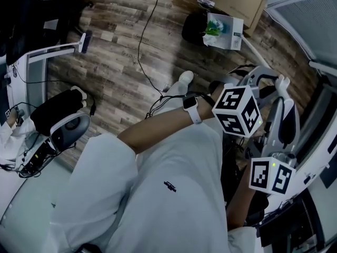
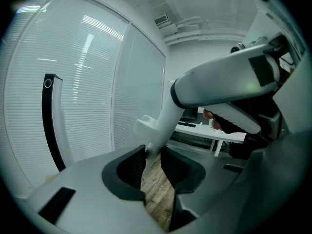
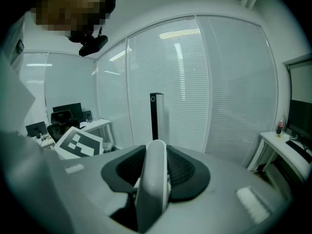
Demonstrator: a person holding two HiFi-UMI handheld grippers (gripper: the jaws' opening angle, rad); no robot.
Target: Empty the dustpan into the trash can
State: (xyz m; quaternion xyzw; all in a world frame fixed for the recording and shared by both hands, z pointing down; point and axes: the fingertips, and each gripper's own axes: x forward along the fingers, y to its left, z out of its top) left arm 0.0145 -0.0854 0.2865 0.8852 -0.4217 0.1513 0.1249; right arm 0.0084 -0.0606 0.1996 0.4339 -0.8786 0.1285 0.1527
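The left gripper (image 2: 153,161) has its jaws closed on a thin white stem (image 2: 163,118), which stands tilted between the dark pads (image 2: 132,167), and a strip of the wooden floor (image 2: 156,189) shows below it. The right gripper (image 3: 157,165) pinches a thicker, rounded white handle (image 3: 153,179) that fills the gap between its two pads. In the head view both grippers are close together at the right side, beside the person's white clothes; the left one's marker cube (image 1: 237,109) is higher in the picture and the right one's marker cube (image 1: 270,175) is lower. I cannot make out the pan of the dustpan in any view, only these white handle parts. The dark trash can (image 1: 192,28) stands on the wooden floor at the top, well apart from both grippers.
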